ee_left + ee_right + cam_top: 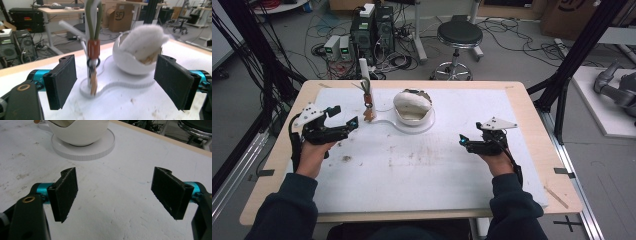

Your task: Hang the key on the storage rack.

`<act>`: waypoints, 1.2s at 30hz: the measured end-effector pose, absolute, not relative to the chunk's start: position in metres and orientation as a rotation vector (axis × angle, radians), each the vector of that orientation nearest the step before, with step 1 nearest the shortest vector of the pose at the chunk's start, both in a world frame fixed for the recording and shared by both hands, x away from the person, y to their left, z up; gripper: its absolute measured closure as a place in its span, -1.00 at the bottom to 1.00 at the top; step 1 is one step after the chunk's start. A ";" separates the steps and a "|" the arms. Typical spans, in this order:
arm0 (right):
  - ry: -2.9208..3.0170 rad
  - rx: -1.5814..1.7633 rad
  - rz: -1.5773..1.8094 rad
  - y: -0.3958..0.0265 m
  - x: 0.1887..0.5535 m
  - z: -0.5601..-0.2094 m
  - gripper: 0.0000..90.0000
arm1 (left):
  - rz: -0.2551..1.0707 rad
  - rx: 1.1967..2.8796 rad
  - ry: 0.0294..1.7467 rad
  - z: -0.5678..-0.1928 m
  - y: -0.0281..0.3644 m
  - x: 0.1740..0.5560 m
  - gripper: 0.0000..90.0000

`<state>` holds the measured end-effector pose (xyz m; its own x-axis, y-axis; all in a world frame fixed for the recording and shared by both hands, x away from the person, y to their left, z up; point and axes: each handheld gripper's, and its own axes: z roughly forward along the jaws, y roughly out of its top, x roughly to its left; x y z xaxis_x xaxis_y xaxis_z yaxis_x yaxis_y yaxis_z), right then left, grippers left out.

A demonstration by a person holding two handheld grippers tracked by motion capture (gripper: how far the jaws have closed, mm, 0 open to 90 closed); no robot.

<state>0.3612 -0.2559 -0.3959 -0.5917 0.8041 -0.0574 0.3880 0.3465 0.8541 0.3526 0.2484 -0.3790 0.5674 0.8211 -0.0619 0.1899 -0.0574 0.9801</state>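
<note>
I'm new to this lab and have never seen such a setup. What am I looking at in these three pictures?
A person sits at a table covered with a white mat, holding a hand-operated two-jaw tool in each hand. The high view looks down from above. The other two come from cameras riding on each tool, looking along its black jaws. The left gripper and the right gripper are both open and hold nothing. On the mat stands a white base plate bearing a white bowl-like shell with fluffy white stuffing, and a post hung with an olive cord loop with a red sleeve.
</note>
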 end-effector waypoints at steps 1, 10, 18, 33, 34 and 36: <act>2.149 1.044 1.158 -0.258 0.362 -0.396 -0.52 | 0.638 1.580 0.885 -0.383 0.249 0.350 -0.60; 2.169 1.045 1.122 -0.264 0.363 -0.398 -0.53 | 0.616 1.593 0.913 -0.402 0.248 0.333 -0.60; 2.132 1.075 1.147 -0.282 0.358 -0.400 -0.53 | 0.600 1.600 0.932 -0.410 0.242 0.330 -0.60; 2.109 1.101 1.140 -0.288 0.350 -0.398 -0.53 | 0.600 1.583 0.941 -0.412 0.246 0.330 -0.60; 2.102 1.098 1.144 -0.288 0.350 -0.398 -0.53 | 0.599 1.584 0.941 -0.412 0.247 0.330 -0.60; 2.103 1.098 1.148 -0.288 0.349 -0.398 -0.53 | 0.598 1.578 0.945 -0.412 0.249 0.330 -0.60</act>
